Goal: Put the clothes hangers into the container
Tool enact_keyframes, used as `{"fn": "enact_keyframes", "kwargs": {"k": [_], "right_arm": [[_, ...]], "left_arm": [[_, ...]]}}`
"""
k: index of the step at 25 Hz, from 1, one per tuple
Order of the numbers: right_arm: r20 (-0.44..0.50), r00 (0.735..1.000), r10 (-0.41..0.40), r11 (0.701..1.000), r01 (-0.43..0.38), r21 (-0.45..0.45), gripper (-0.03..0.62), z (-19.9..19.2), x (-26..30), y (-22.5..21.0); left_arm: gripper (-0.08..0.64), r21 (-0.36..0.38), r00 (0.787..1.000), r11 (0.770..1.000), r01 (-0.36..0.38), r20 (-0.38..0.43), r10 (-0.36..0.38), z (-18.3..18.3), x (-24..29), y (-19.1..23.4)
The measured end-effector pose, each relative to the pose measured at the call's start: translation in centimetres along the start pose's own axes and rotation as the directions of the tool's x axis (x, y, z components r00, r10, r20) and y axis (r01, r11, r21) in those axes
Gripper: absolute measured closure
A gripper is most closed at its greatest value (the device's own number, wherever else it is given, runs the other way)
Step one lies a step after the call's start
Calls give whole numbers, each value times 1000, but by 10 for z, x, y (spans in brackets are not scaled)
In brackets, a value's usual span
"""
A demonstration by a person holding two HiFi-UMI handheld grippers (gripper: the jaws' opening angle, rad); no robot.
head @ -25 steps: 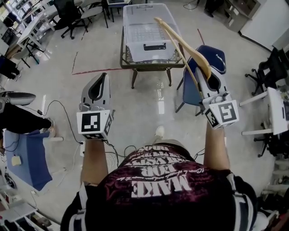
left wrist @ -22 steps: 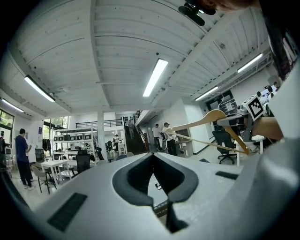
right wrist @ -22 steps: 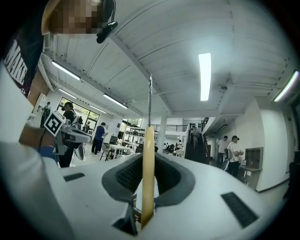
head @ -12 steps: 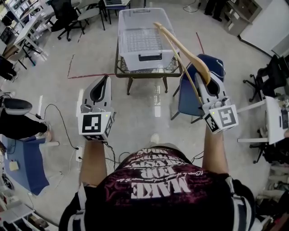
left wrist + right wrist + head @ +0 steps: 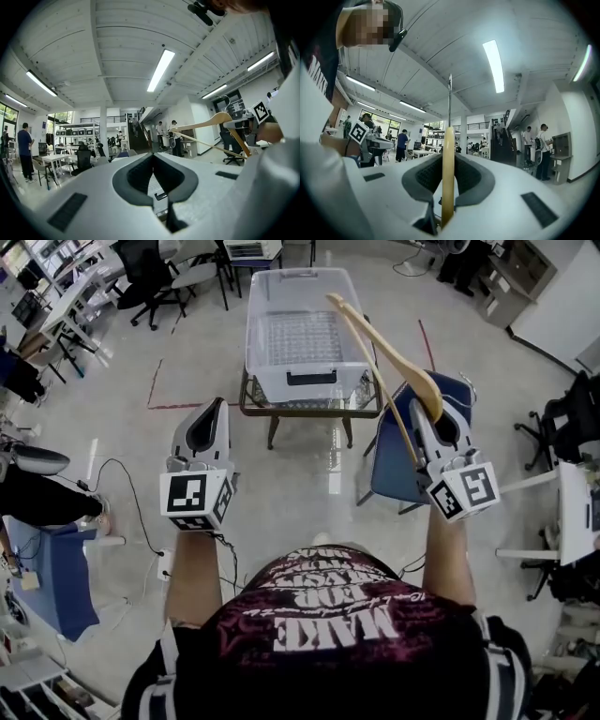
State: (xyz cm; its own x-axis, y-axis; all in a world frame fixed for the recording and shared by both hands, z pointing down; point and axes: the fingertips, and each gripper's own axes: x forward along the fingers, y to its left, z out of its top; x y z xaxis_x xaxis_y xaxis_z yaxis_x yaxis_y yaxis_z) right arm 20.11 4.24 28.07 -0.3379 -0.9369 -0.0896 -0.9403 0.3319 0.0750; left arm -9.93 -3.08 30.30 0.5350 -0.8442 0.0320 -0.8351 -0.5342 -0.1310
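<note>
Right claw point(image 5: 427, 405) clamps a hanger point(image 5: 394, 351) that reaches over the bin point(image 5: 272, 381); left claw point(image 5: 217, 405), jaws together, hangs short of it.

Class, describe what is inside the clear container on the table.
Only its gridded bottom shows inside the container; the wooden hanger, held in front, covers its right edge.

Small metal-framed table point(image 5: 309, 412) stands on pale glossy floor point(image 5: 300, 488). Clear plastic container point(image 5: 272, 381) sits directly on the tabletop and covers most of it (dark handle on near wall). On floor: blue chair point(image 5: 389, 465) just right of table, black cable point(image 5: 127, 465) at left, red tape line point(image 5: 187, 406) near table's left legs.
</note>
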Motion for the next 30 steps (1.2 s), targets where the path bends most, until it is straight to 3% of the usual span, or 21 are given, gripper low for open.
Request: {"fn": "enact_keyframes", "kwargs": {"k": [12,22,30], "right_arm": [[5,999,32,999,-32,11,532,-9,9,-36],[-16,1000,-8,999,9,44,532,-25,-15,-42],[-31,999,7,1000,-7,26,532,-25,-6,-37]], "left_arm": [[554,-50,999,998,-42,13,42,2,8,-10],[554,-27,1000,1000,14,12,-13,-1,8,-33],[554,-26,1000,999,18,21,-18,1,15,-32]]}}
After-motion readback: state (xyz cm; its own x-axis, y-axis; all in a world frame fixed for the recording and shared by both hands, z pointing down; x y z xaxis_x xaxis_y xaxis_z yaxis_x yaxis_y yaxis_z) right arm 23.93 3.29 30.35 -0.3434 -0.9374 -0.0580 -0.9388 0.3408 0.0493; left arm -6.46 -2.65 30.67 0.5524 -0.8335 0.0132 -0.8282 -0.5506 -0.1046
